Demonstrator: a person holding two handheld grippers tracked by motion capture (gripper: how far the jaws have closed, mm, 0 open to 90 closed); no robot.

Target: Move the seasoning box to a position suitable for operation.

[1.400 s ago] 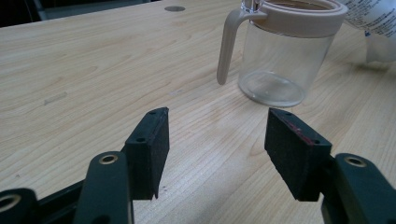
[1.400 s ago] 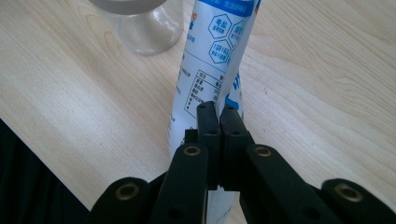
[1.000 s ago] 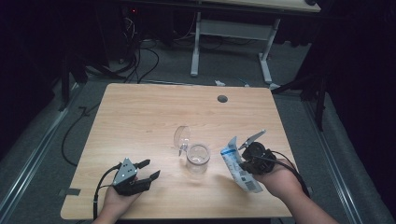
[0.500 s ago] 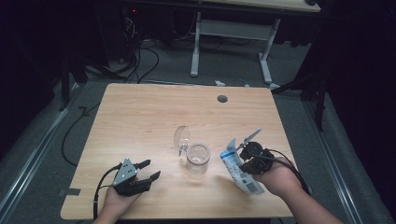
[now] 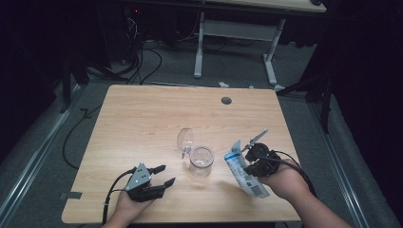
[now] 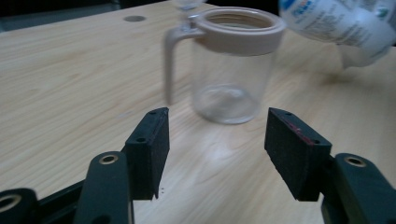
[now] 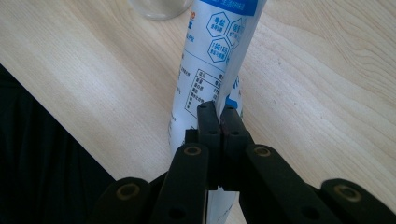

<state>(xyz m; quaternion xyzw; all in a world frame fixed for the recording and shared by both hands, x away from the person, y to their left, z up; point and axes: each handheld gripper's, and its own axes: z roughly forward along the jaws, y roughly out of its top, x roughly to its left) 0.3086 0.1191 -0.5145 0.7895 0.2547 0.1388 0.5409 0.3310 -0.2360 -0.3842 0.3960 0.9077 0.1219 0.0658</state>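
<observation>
Right gripper (image 5: 251, 154): jaws pinched tight on white-and-blue pouch (image 5: 243, 172), held tilted over wooden table (image 5: 142, 123) near its front right corner; dark room, grey floor with cables. Left gripper (image 5: 161, 175): jaws wide apart, holding nothing, low near the front edge, aimed at clear jug (image 6: 231, 60), which stands between both grippers, lid flipped back.

Blue printing is carried on the white pouch (image 7: 210, 60). In the right gripper view, blue hexagon badges holding Chinese characters are seen near its top, and a small ruled table of fine print lies below them; the characters are too small and slanted to be read. In the left gripper view, blurred blue lettering is seen on it, unreadable.
</observation>
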